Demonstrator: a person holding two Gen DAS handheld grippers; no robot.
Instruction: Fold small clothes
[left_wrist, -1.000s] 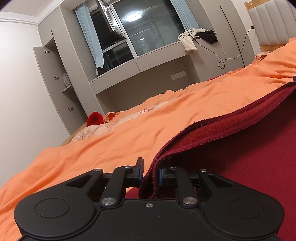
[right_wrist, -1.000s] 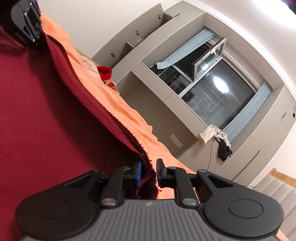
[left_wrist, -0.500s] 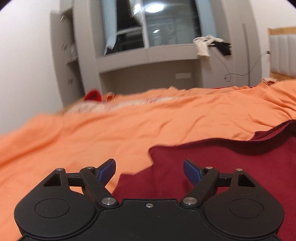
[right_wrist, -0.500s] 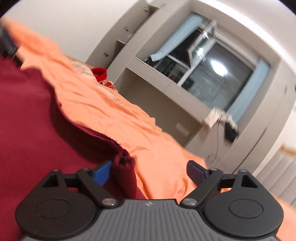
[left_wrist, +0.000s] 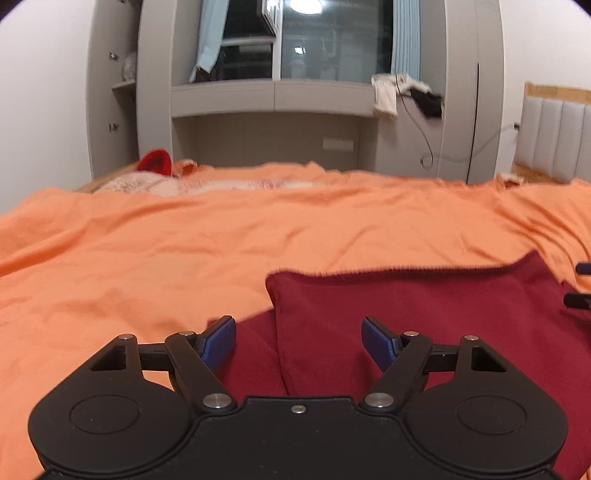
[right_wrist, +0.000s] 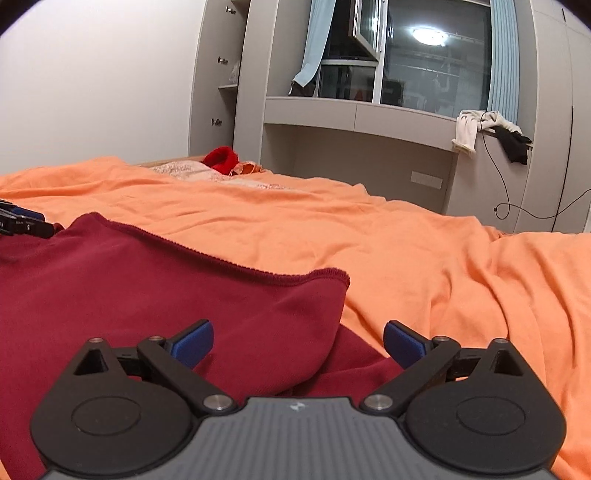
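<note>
left gripper (left_wrist: 298, 341): jaws spread wide, holding nothing | right gripper (right_wrist: 298, 343): same

Ahead of you, an orange bedspread (left_wrist: 229, 236) reaches grey built-in cabinets (right_wrist: 236, 74) on the far wall. Above them, a dark window (right_wrist: 436, 55) with blue curtains (right_wrist: 314, 40) reflects a ceiling lamp (right_wrist: 428, 35). At far right you see a padded headboard (left_wrist: 554, 136).

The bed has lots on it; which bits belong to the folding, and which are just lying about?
For the job:
maroon garment
left gripper, open
right gripper, open

Lying about:
orange bedspread
red item
white cloth
black cloth
</note>
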